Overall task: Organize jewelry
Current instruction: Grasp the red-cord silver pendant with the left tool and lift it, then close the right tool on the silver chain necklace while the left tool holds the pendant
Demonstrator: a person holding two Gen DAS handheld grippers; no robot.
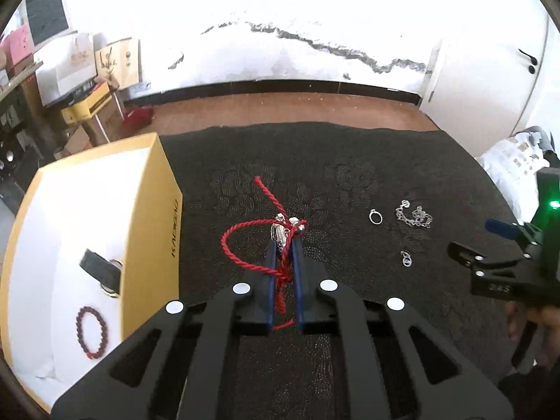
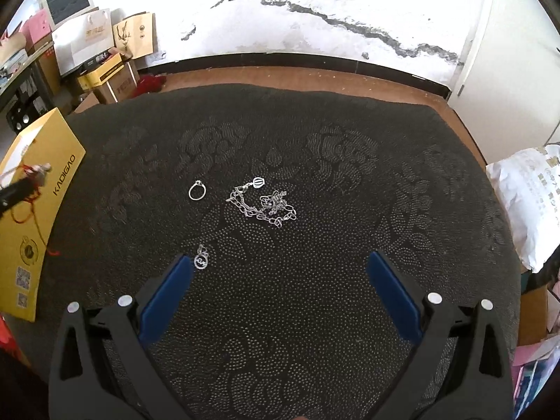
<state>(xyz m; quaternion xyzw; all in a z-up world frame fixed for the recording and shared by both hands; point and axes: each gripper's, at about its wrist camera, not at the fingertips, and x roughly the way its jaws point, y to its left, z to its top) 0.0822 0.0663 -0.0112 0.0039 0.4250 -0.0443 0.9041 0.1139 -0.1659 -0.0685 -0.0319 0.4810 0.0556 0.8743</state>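
Note:
My left gripper [image 1: 284, 241] is shut on a red cord bracelet with silver charms [image 1: 280, 234] and holds it above the black cloth [image 1: 350, 161], right of the open yellow box [image 1: 164, 189]. The box's white lining holds a dark red bead bracelet [image 1: 91, 332] and a ring in a black holder [image 1: 99, 269]. On the cloth lie a silver ring [image 2: 197, 190], a silver chain [image 2: 266, 204] and a small silver pendant [image 2: 202, 260]. My right gripper [image 2: 280, 266] is open and empty, hovering over the cloth with its left finger beside the pendant. It also shows in the left wrist view [image 1: 490, 241].
The yellow box stands at the cloth's left edge [image 2: 38, 210]. A white plastic bag [image 2: 528, 203] lies at the right edge. Cardboard boxes and paper bags [image 2: 105, 52] are stacked on the floor at the back left. A white wall runs behind.

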